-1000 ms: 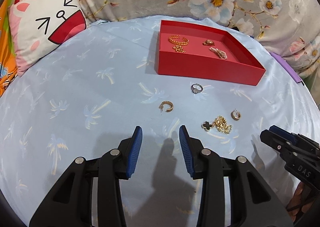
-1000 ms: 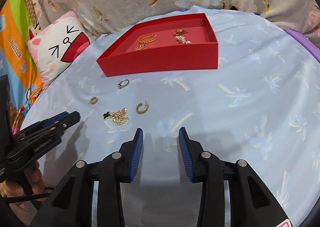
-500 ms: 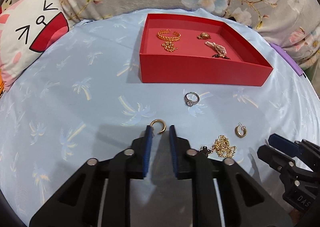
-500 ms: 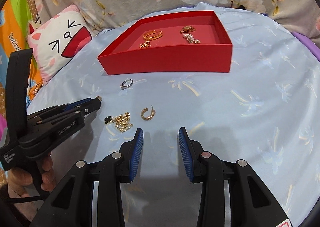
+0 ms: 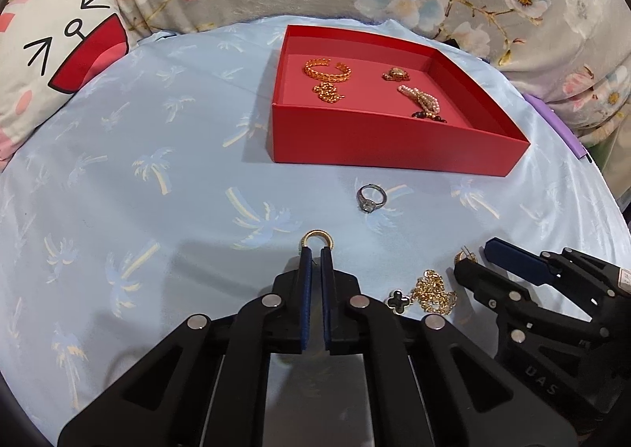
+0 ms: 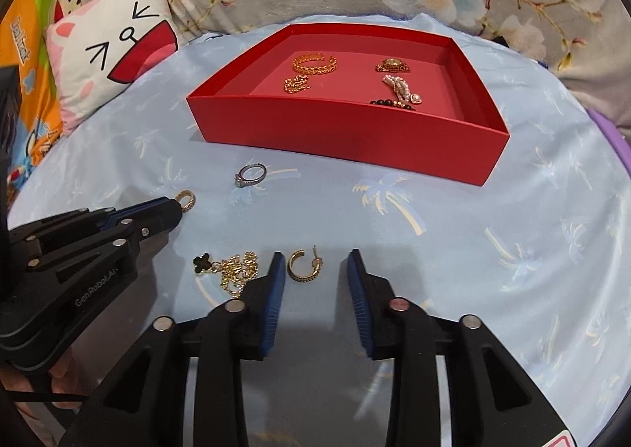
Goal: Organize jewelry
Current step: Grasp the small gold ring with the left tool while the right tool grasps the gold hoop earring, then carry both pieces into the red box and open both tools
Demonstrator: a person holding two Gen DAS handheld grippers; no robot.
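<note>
The left tool [image 5: 316,249] is clenched on a small gold hoop earring [image 5: 316,238], which sticks out past its blue pads [image 5: 305,269], above the light blue bedsheet with palm print [image 5: 157,171]. The right tool [image 6: 315,261] is released, its fingers spread around a second gold hoop earring [image 6: 303,264] lying on the sheet. Just left of it lies a gold chain with a black clover charm [image 6: 228,267]. A silver ring with a stone [image 6: 249,174] lies near the red cardboard tray [image 6: 347,131], which holds a gold bracelet [image 6: 314,63] and other jewelry.
</note>
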